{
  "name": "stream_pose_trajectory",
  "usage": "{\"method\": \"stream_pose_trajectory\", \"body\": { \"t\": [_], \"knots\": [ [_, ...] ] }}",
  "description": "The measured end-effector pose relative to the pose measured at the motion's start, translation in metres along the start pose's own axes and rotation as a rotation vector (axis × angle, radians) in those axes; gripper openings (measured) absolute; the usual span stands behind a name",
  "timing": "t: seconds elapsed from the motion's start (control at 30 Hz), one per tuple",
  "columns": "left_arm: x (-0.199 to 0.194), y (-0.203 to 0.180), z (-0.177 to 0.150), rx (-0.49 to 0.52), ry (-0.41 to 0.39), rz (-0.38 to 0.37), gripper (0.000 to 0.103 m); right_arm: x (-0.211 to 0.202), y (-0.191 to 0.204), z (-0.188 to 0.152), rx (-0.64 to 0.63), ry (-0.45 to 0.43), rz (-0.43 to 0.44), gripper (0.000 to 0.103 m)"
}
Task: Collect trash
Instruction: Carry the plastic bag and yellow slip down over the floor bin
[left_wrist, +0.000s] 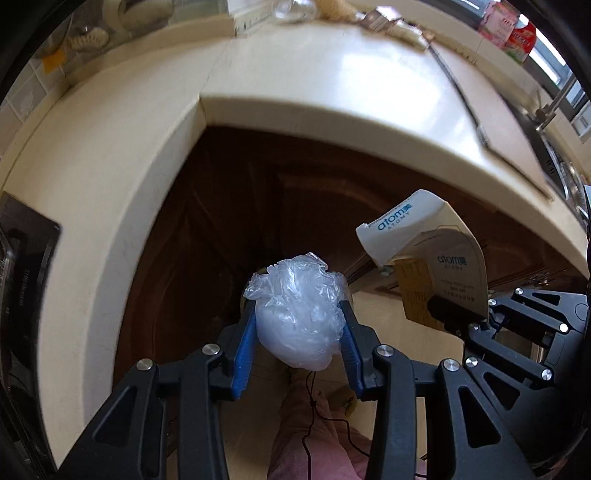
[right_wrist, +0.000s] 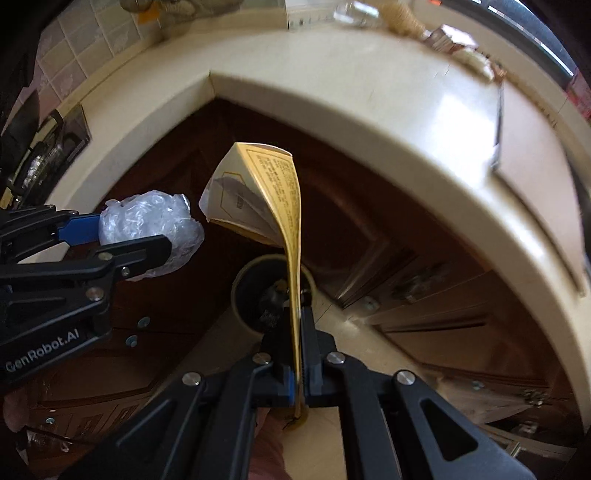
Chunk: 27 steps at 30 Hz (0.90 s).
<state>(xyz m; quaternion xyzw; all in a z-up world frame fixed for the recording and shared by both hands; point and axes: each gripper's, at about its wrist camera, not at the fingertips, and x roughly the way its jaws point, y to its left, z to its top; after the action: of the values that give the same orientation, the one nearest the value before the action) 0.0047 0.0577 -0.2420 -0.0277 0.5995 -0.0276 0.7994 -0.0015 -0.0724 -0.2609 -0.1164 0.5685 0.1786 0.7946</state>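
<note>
Overhead, so to speak, a cream countertop (left_wrist: 332, 92) wraps round an inner corner, glossy and mostly bare, with dark brown cabinet doors (left_wrist: 258, 206) beneath it and pale flooring (right_wrist: 354, 332) at the bottom. Grey wall tiles (right_wrist: 85, 33) rise behind the counter on the left, and a black cooktop (right_wrist: 44, 147) is set into that side. Small clutter, too blurred to name, lines the back edge, and a metal sink (left_wrist: 557, 162) with a tap sits far right under a window.

Down on the floor in the corner stands a round bin (right_wrist: 240, 291), cream-rimmed and dark inside, partly hidden behind the carton in the right wrist view.

Both grippers point steeply down, side by side. The left gripper (left_wrist: 299, 321) is part open, its blue pads pressing either side of a crumpled ball of clear plastic wrap (left_wrist: 299, 314), held above the floor. The right gripper (right_wrist: 297, 314) is closed tight on a flattened cream-and-yellow carton (right_wrist: 284, 192), pinched by its lower edge, with the printed body fanning upward over the bin's opening.
</note>
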Motion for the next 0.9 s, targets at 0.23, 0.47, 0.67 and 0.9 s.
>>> {"method": "stream_pose_trajectory", "body": {
  "t": [0.23,0.47,0.67,0.9],
  "knots": [
    [0.081,0.019,-0.011,-0.018,0.069,0.018,0.040,0.082,0.010,-0.003,0.014,0.100,0.033,0.003],
    [0.162,0.040,-0.020,-0.050,0.088,0.019,0.040,0.169,0.003,-0.006,0.041,0.153,0.058,0.003],
    [0.225,0.049,-0.026,-0.050,0.100,0.046,0.041,0.237,-0.002,-0.012,0.057,0.193,0.090,0.003],
    [0.268,0.054,-0.031,-0.045,0.123,0.048,0.042,0.283,0.010,-0.021,0.053,0.220,0.089,0.003]
  ]
}}
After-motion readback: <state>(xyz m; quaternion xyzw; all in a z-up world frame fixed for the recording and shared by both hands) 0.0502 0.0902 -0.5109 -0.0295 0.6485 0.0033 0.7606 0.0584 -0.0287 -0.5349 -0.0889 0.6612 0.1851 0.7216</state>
